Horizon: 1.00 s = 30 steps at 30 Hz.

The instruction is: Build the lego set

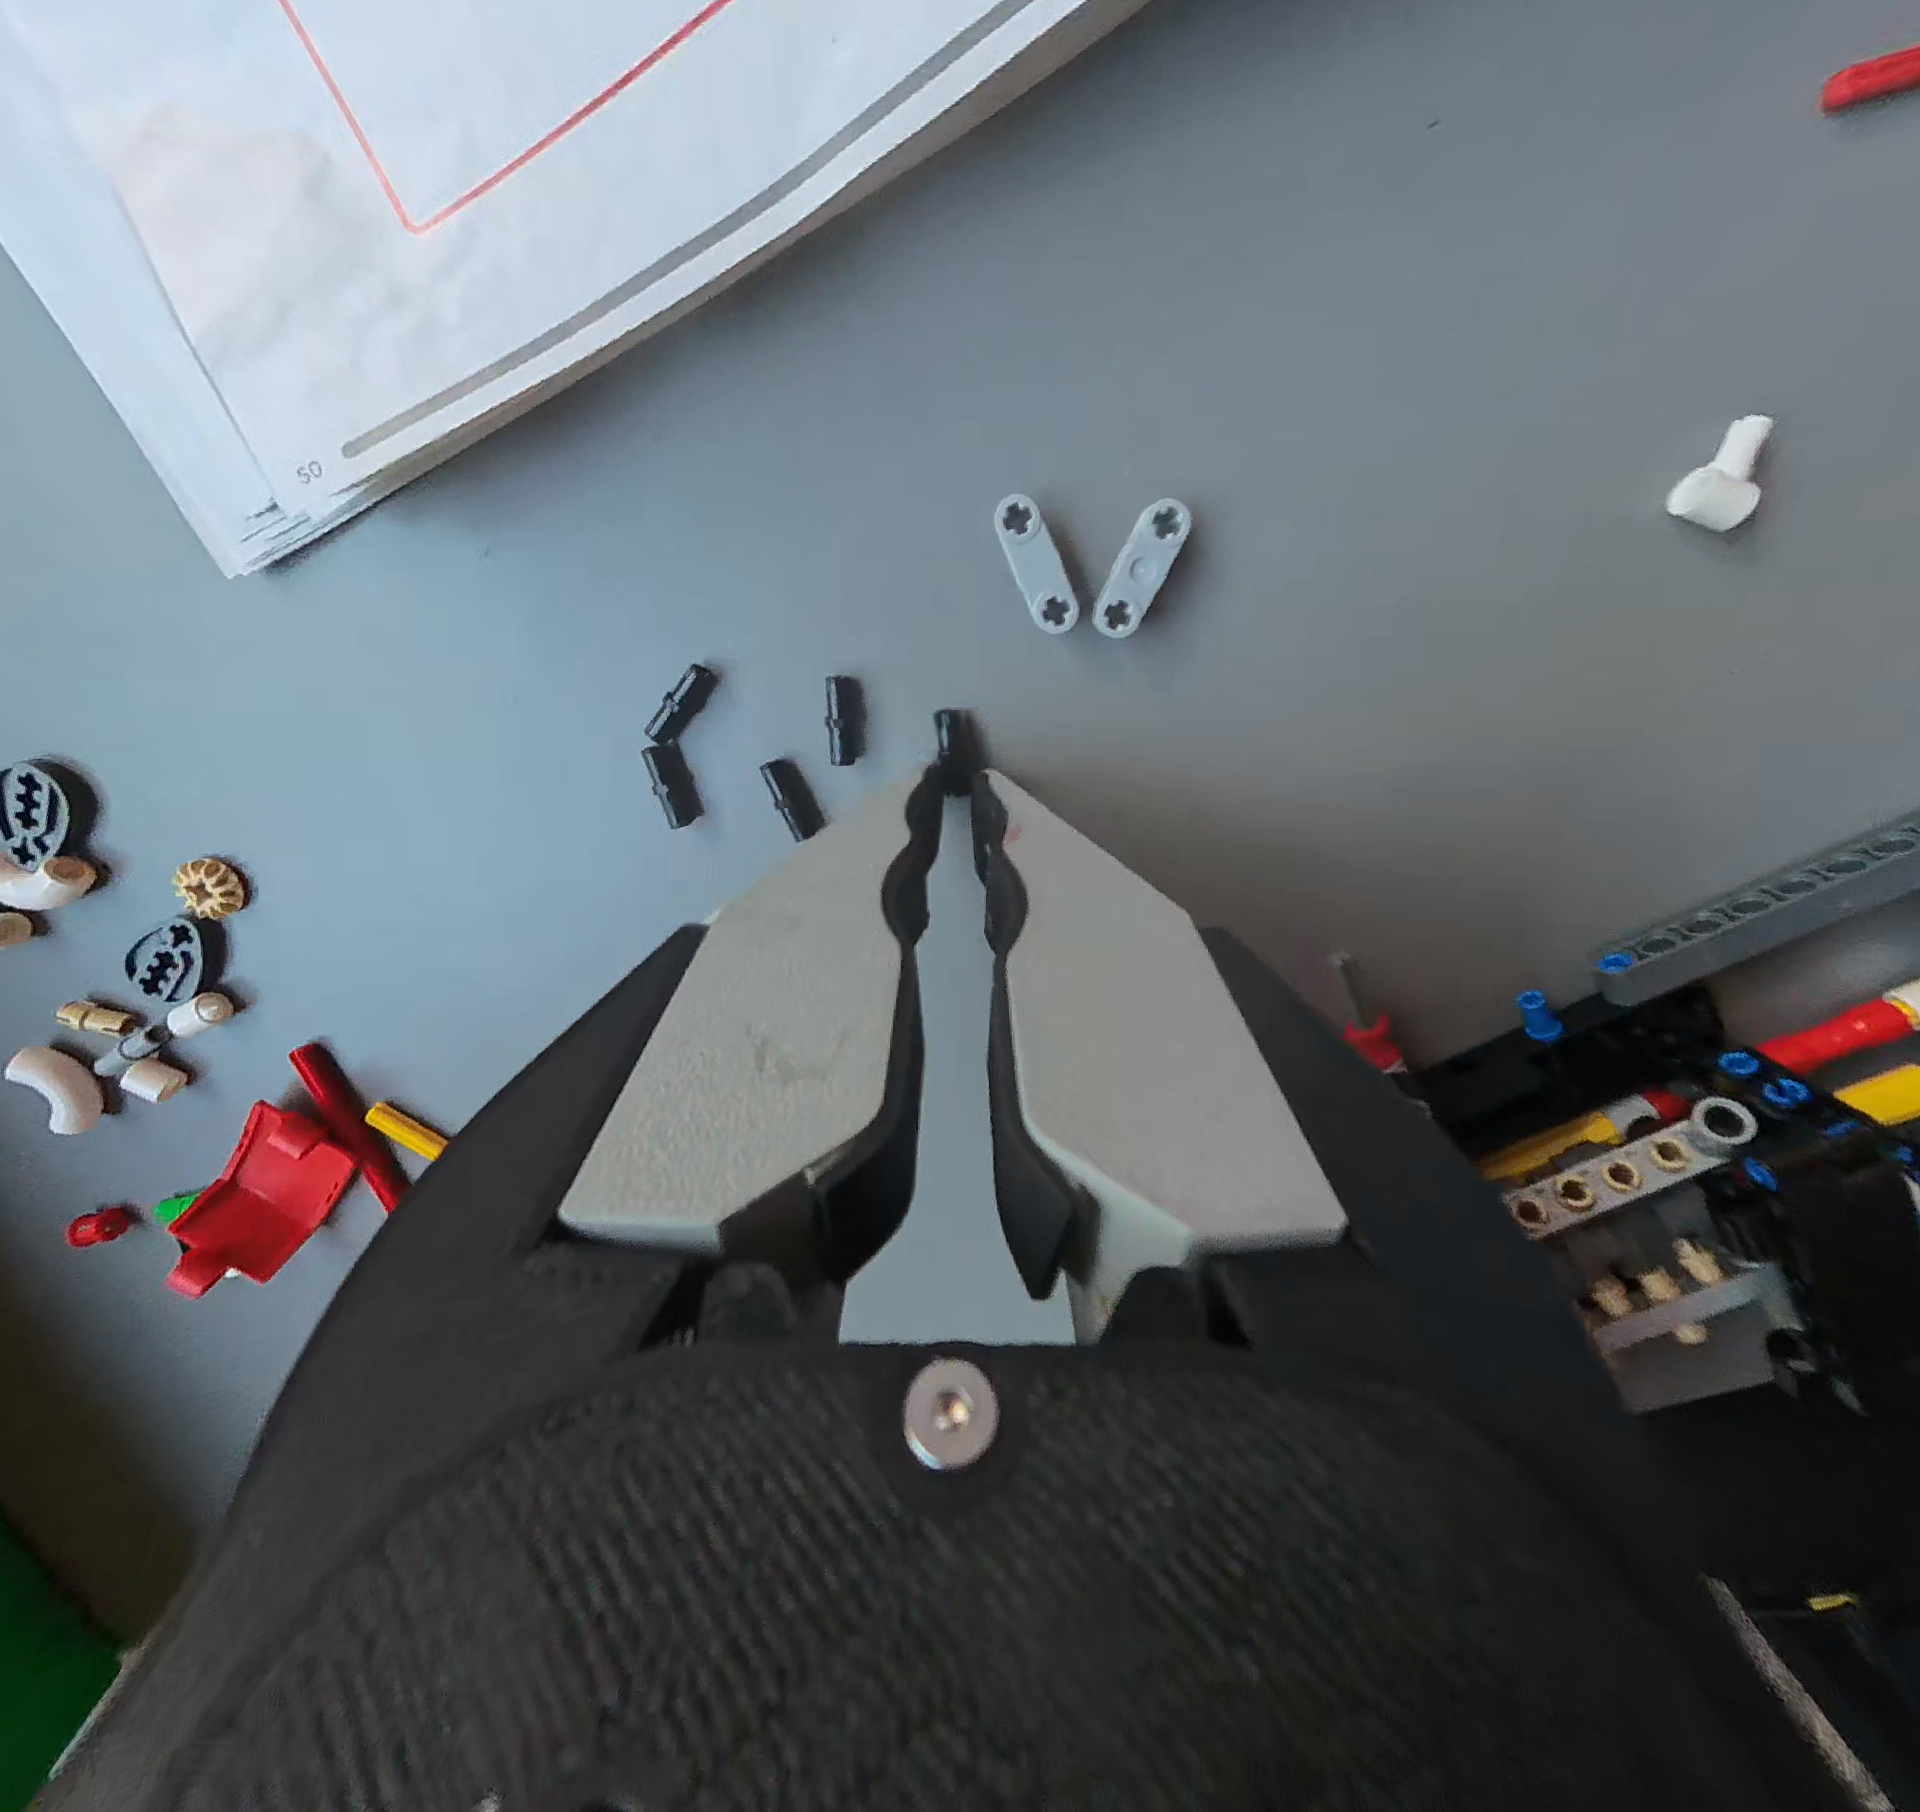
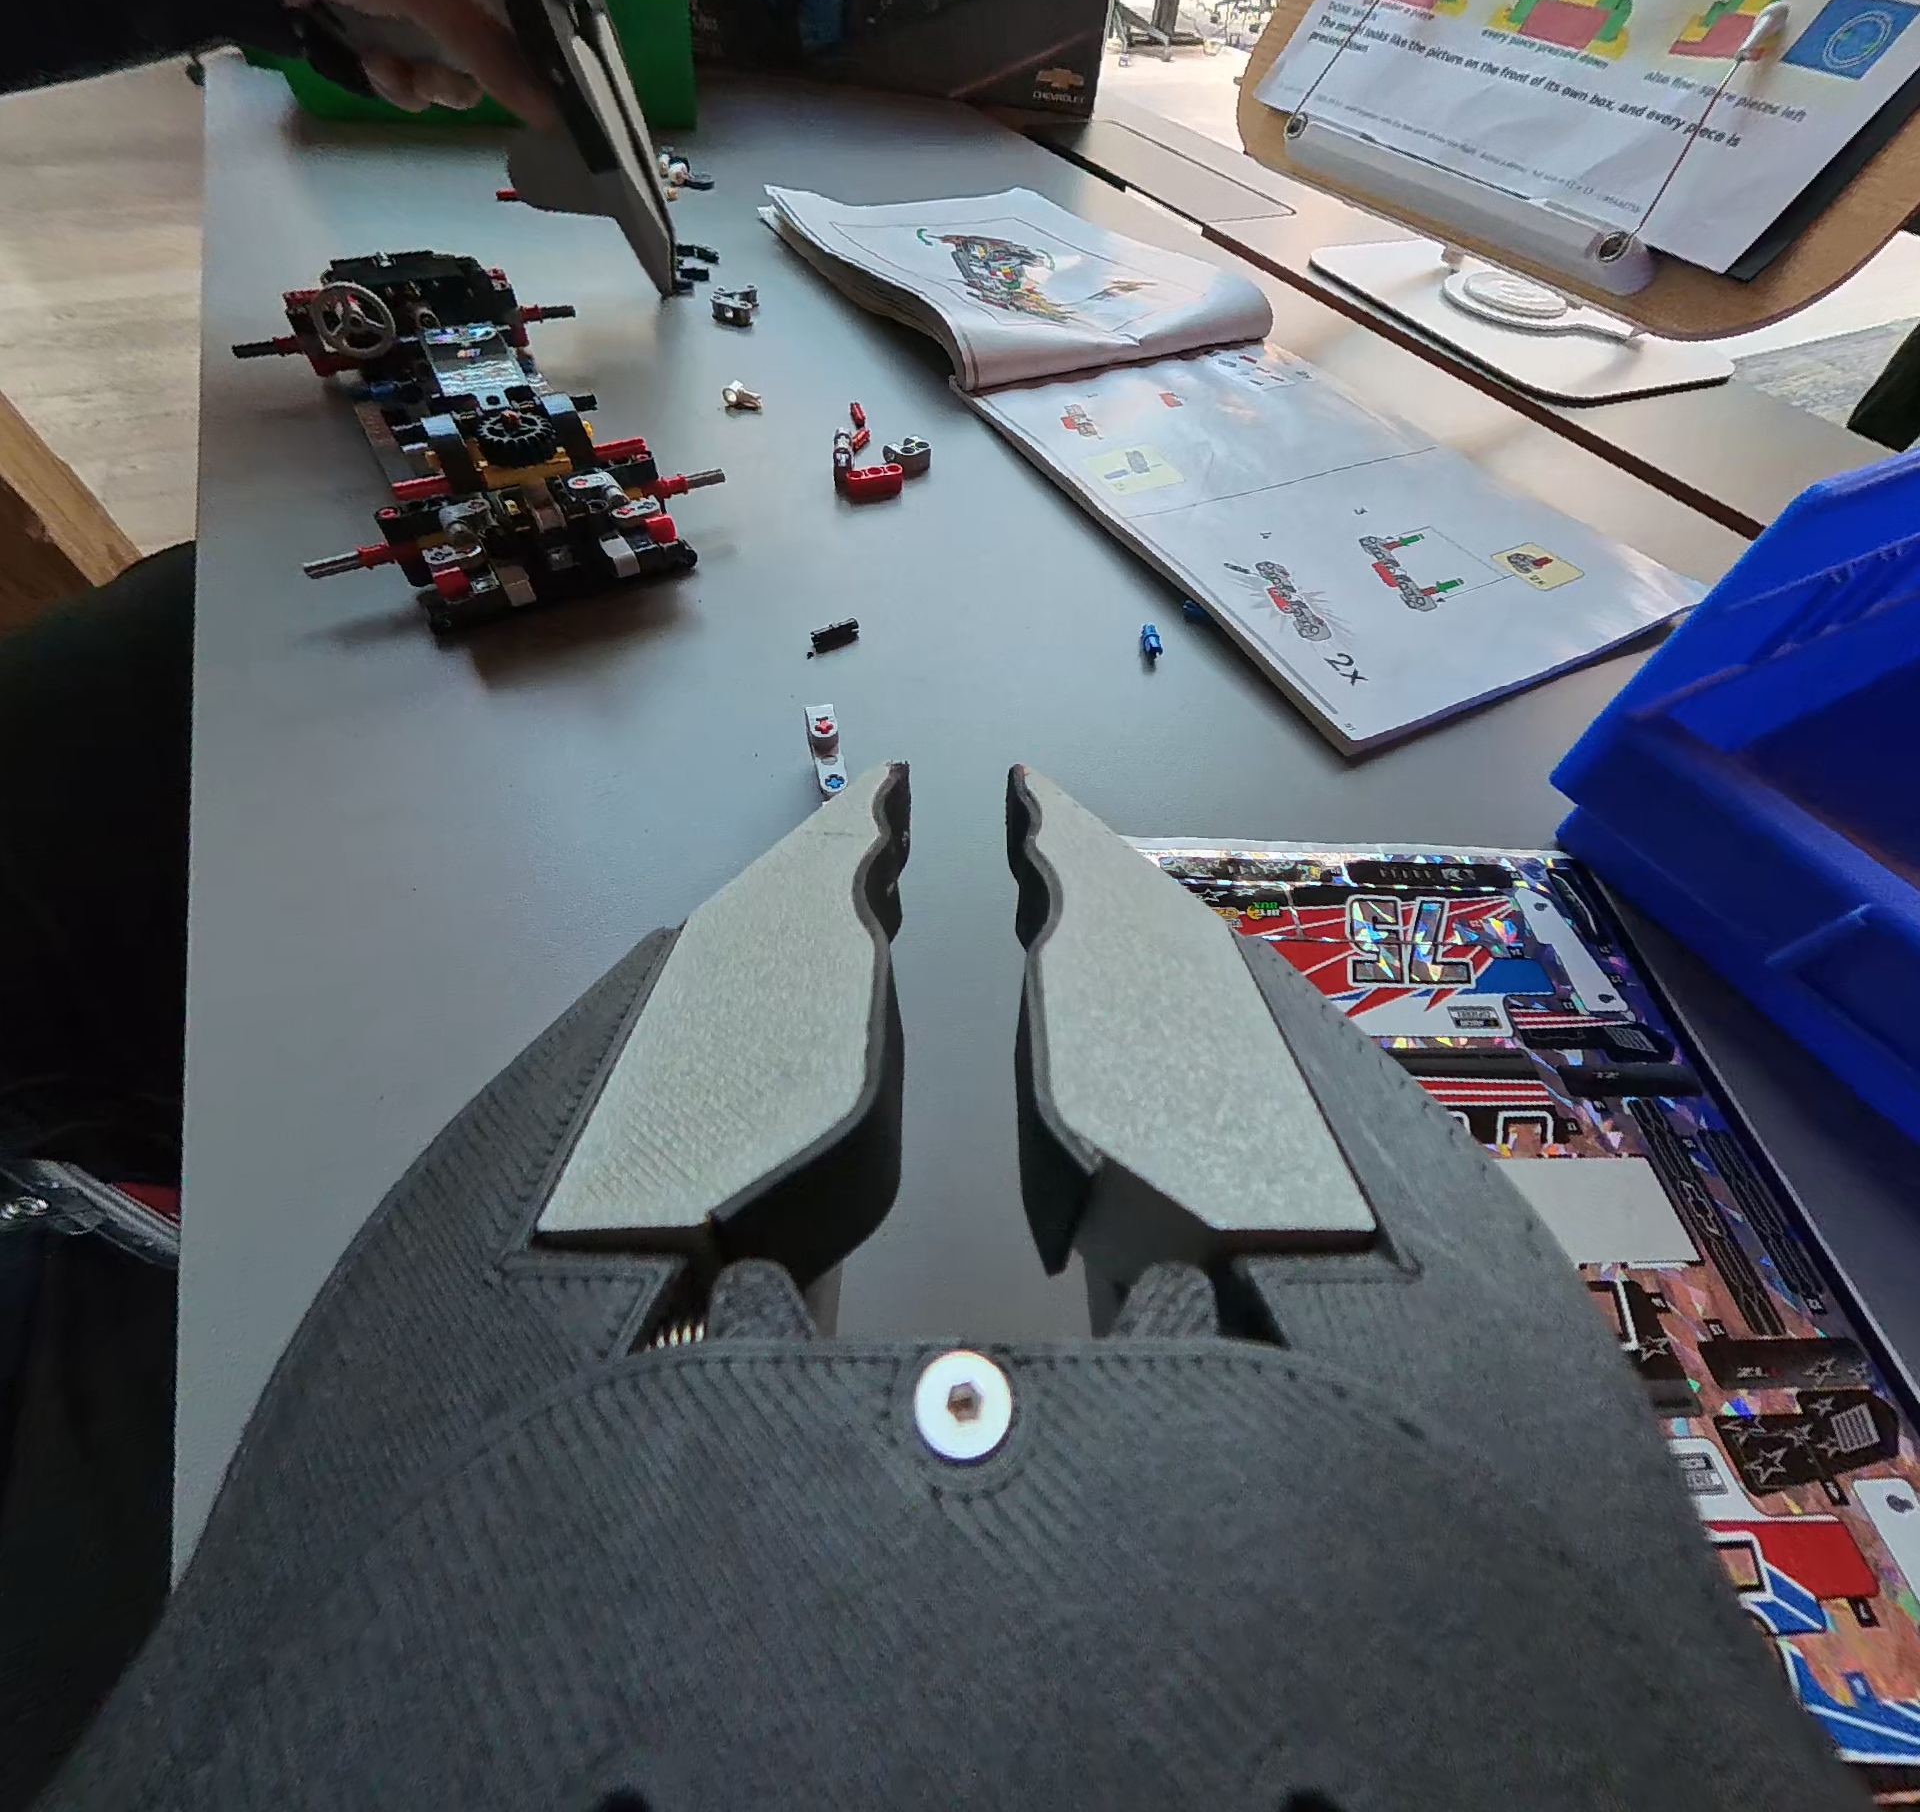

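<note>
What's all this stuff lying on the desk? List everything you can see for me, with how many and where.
Table: one, grey, under everything.
Black pin: one, pinched at the left gripper's tips.
Loose black pins: four, on the table left of those tips.
Grey links: two, flat, beyond the tips.
White piece: one, far right.
Car chassis: one, black and red, left side of the table.
Instruction booklet: one, open, right of centre.
Sticker sheet: one, shiny, by the right gripper.
Blue bin: one, right edge.
Blue pin: one, near the booklet.
Left gripper: closed on the pin.
Right gripper: open, nothing held.
</note>
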Available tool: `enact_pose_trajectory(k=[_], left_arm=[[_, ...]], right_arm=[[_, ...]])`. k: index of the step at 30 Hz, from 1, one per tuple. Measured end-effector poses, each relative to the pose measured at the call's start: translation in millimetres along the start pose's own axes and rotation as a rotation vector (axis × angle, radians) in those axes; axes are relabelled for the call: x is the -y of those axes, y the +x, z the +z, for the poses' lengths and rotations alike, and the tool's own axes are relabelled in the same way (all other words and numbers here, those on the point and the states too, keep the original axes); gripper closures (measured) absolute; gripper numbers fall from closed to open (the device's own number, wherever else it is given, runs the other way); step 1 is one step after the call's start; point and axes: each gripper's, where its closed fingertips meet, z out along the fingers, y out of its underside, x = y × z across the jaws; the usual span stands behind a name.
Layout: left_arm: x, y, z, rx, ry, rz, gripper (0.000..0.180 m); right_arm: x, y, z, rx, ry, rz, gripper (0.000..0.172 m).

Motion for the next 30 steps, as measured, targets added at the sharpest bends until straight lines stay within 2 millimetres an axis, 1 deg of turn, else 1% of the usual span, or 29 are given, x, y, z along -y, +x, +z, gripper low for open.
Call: enact_pose_trajectory(k=[4,6,7,8,11,14,16,17,19,21,23,25,27,30], left_arm=[[2.2,0.9,0.0,0.02,-0.012,0.047,0.178],[5.7,9.8,-4.1,0.003,-0.008,0.067,0.179],[11.0,19.7,-8.9,-0.019,0.007,0.079,0.178],[19.1,34.5,-15.5,-0.048,0.035,0.109,0.178],[45.4,90.8,-34.0,-0.076,0.088,0.273,0.178],[71.9,165.0,-43.1,-0.111,0.121,0.472,0.178],[84.6,218.1,-42.8,-0.178,0.133,0.58,0.178],[88.5,240.9,-40.5,-0.206,0.131,0.626,0.178],[93.2,276.3,-32.8,-0.237,0.12,0.708,0.178],[92.5,300.5,-23.5,-0.258,0.101,0.765,0.178],[87.2,316.9,-15.6,-0.285,0.078,0.795,0.178],[83.8,324.1,-8.5,-0.288,0.067,0.809,0.178],[82.0,326.0,-2.6,-0.288,0.055,0.807,0.177],[81.9,321.8,4.3,-0.271,0.047,0.804,0.175]], right_arm=[[0.5,-1.4,-0.5,0.003,0.004,-0.01,0.157],[0.7,-1.9,-0.6,0.005,0.005,-0.011,0.157],[0.7,-1.9,-0.6,0.006,0.005,-0.011,0.157],[0.7,-1.9,-0.5,0.006,0.004,-0.011,0.157],[0.6,-2.2,-0.4,0.004,0.004,-0.016,0.157],[0.8,-2.0,-0.6,0.002,0.005,-0.016,0.157],[1.2,-1.7,-1.1,0.0,0.009,-0.015,0.157],[1.5,-1.5,-1.5,-0.001,0.011,-0.014,0.157],[2.2,-1.2,-2.2,-0.003,0.016,-0.014,0.157],[2.4,-1.0,-2.7,-0.003,0.019,-0.012,0.157],[2.5,-1.3,-3.2,-0.002,0.02,-0.012,0.157],[2.8,-1.7,-3.6,0.001,0.023,-0.013,0.157],[2.6,-2.0,-3.5,0.003,0.021,-0.012,0.157],[2.4,-2.3,-3.3,0.005,0.02,-0.014,0.157]])
